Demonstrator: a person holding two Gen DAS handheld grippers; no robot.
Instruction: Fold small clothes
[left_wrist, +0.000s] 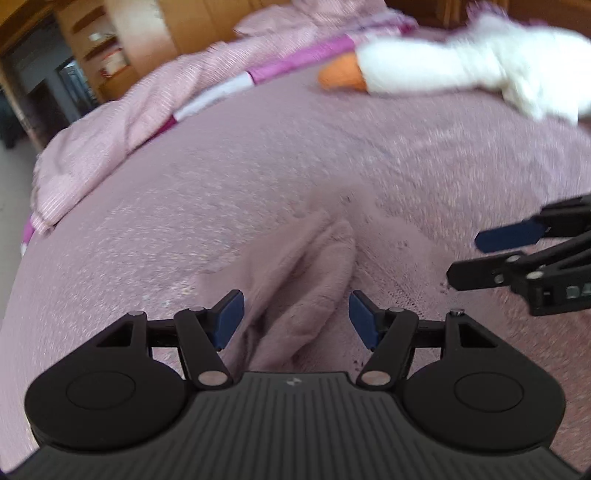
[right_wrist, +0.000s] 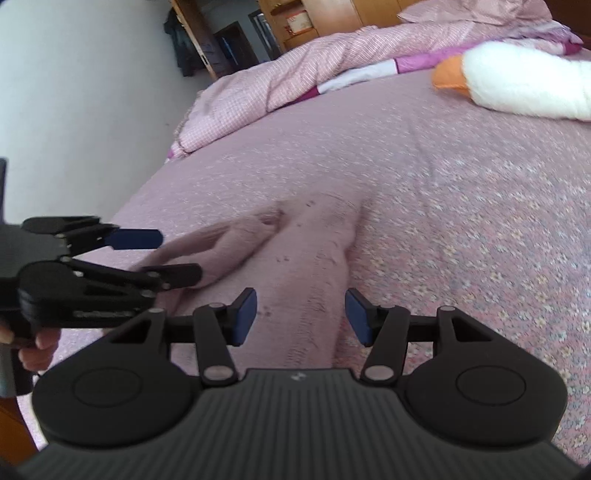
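A small mauve-pink fuzzy garment (left_wrist: 295, 280) lies crumpled on the pink flowered bedspread (left_wrist: 147, 221), close in front of both grippers. My left gripper (left_wrist: 296, 317) is open, its blue pads either side of a bunched fold of the garment. In the right wrist view the garment (right_wrist: 310, 258) stretches forward in a long strip, and my right gripper (right_wrist: 300, 315) is open over its near end. The left gripper (right_wrist: 162, 254) shows at the left there, open beside the garment's left part. The right gripper (left_wrist: 465, 258) enters the left wrist view from the right edge, open.
A white plush goose (right_wrist: 524, 85) with an orange beak lies at the far right of the bed. A pink checked duvet (right_wrist: 280, 85) is heaped along the far side. The bed's left edge (right_wrist: 147, 184) drops to a pale floor. Wooden cupboards stand behind. A hand (right_wrist: 37, 350) holds the left gripper.
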